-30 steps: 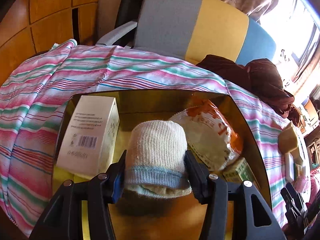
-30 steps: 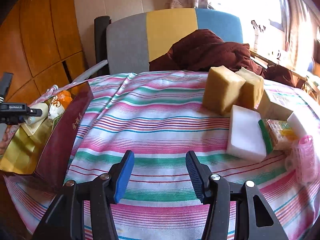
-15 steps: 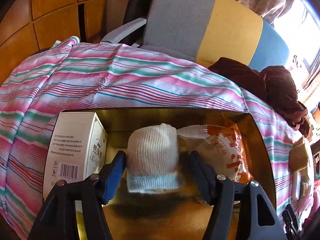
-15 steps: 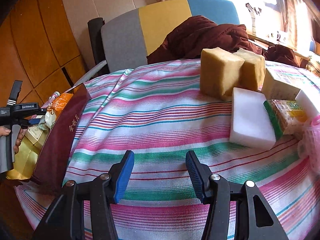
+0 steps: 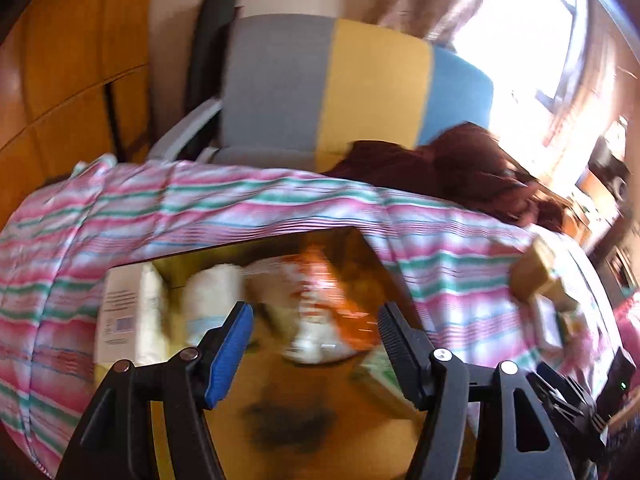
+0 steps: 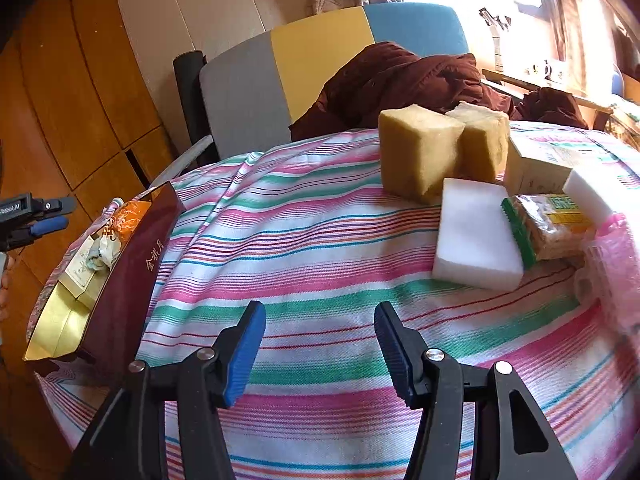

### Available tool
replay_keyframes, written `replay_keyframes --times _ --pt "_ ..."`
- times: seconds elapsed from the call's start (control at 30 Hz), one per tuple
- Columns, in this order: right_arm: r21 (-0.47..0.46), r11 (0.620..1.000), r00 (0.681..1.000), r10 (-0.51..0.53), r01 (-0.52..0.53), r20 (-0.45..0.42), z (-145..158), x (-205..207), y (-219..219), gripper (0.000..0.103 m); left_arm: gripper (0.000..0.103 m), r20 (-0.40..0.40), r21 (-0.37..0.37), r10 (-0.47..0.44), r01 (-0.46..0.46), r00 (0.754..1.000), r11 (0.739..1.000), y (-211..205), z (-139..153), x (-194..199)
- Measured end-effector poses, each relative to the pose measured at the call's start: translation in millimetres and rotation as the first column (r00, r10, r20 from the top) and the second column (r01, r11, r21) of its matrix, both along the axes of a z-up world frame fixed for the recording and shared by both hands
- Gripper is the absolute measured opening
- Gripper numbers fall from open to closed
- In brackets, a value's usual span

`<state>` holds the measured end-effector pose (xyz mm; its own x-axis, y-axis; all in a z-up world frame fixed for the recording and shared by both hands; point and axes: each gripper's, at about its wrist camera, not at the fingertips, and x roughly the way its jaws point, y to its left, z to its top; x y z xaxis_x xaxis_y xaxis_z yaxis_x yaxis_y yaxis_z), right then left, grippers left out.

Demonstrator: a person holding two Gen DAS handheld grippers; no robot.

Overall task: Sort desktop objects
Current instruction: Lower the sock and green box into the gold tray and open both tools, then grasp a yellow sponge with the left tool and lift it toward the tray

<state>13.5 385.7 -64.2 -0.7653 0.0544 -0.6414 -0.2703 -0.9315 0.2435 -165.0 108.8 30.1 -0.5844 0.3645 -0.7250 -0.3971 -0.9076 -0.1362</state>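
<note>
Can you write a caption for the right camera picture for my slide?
Open right tool hovers over the striped tablecloth, with sponges and a white foam block waiting ahead.

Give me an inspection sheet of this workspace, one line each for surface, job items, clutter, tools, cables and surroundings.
Surface: striped tablecloth, wrinkled at the far left.
Job's things: gold-lined box at the left edge holding a white carton, rolled sock and orange snack bag; two tan sponge blocks, white foam block, green cracker pack, pink hair roller at right.
Clutter: maroon garment.
Grippers: left tool open, empty, above the box; right tool open, empty.
Cables: nothing seen.
Surroundings: tricolour chair, wood panelling, bright window.
</note>
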Motion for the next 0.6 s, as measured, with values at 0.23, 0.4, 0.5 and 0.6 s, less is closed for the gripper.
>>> replay_keyframes --times 0.23,0.4,0.5,0.6 --pt "0.029 0.995 0.995 -0.100 0.100 -0.012 -1 42 33 0.061 0.066 -0.016 -0.035 -0.216 0.215 0.976 0.976 114 -1 29" --pt "-0.051 0.994 0.993 -0.104 0.101 -0.048 -11 50 49 0.061 0.066 -0.022 -0.062 -0.364 0.363 0.931 0.930 195 -2 50" --pt "-0.070 0.995 0.995 -0.074 0.069 -0.073 -12 50 48 0.063 0.066 -0.033 -0.093 -0.411 0.406 0.911 0.909 236 -7 56" --pt "-0.110 0.993 0.994 -0.058 0.047 -0.097 -14 51 52 0.067 0.067 -0.037 -0.128 -0.438 0.431 0.898 0.893 271 -14 56"
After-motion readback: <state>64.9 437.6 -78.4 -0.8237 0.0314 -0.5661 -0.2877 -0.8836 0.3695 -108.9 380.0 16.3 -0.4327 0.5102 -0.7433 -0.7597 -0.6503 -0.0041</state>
